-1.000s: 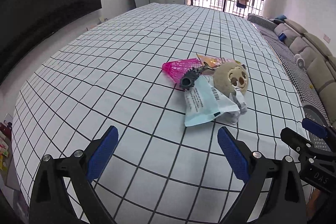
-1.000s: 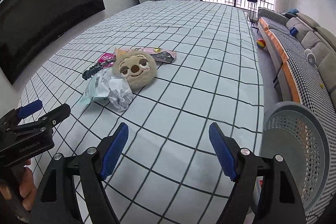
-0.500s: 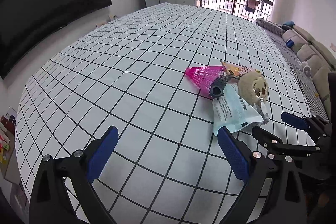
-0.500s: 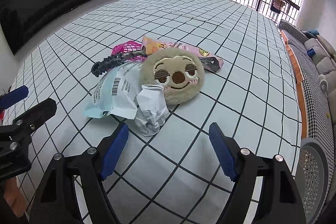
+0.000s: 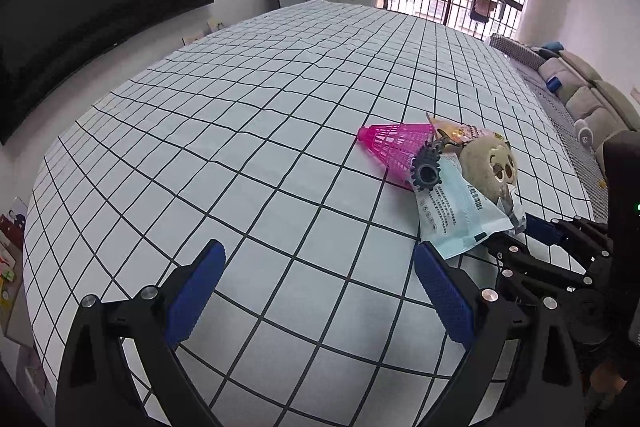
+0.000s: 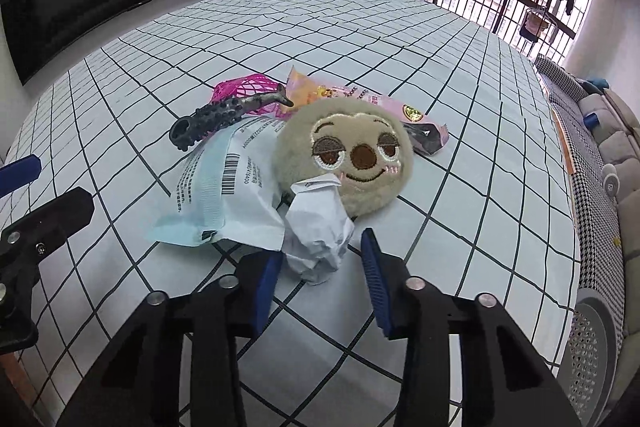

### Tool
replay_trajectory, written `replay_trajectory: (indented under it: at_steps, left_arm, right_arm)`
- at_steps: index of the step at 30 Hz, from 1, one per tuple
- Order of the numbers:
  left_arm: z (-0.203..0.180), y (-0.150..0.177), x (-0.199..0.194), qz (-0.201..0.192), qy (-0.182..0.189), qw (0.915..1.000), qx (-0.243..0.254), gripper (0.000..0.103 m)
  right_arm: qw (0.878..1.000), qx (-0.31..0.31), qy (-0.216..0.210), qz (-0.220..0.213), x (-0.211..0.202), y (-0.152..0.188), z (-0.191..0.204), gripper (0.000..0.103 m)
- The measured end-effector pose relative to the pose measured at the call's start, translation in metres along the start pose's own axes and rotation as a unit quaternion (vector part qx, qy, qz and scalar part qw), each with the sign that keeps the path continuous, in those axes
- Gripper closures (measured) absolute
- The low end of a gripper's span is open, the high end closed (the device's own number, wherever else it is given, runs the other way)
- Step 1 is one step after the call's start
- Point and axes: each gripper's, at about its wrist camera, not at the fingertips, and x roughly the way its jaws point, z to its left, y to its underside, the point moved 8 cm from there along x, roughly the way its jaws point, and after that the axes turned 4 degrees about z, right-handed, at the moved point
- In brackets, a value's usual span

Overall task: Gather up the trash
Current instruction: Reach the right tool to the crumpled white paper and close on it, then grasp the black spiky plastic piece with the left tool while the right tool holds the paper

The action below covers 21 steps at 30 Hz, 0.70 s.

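Observation:
A crumpled white paper ball [image 6: 316, 227] lies on the checked tablecloth [image 6: 460, 155], leaning against a beige plush sloth [image 6: 348, 163]. My right gripper [image 6: 320, 263] has its jaws closing around the ball's near end. The left pad touches it and a thin gap shows at the right pad. A light blue mailer bag [image 6: 216, 195] lies just left of the ball. My left gripper [image 5: 316, 287] stands open over bare cloth with nothing in it, left of the pile. The left wrist view shows the right gripper [image 5: 516, 235] at the bag's corner.
A pink mesh cone [image 5: 396, 147], a dark knobbly saxophone toy [image 6: 224, 115] and a pink snack wrapper [image 6: 384, 107] lie behind the plush. A grey perforated basket [image 6: 592, 343] stands beyond the table's right edge. A sofa [image 6: 616, 131] runs along the right wall.
The right gripper has moved in toward the pile and lower, and its jaws have narrowed around the crumpled paper. The left gripper has shifted slightly and stays open.

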Motion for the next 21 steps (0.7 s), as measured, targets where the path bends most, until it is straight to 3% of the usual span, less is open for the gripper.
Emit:
replay_trajectory:
  at_steps: [4, 10, 21]
  left_arm:
    - [-0.009, -0.001, -0.002, 0.001, 0.006, 1.0, 0.006, 0.009]
    - [-0.025, -0.003, -0.004, 0.003, 0.011, 0.9998, 0.017, 0.009]
    - [-0.049, -0.032, 0.011, 0.007, 0.016, 0.9989, 0.043, 0.009]
  right_arm:
    - [1.0, 0.008, -0.006, -0.006, -0.009, 0.005, -0.005, 0.076]
    - [0.999, 0.04, -0.021, -0.013, -0.028, 0.024, -0.019, 0.076]
    - [0.993, 0.111, -0.009, -0.033, -0.055, 0.056, -0.058, 0.076]
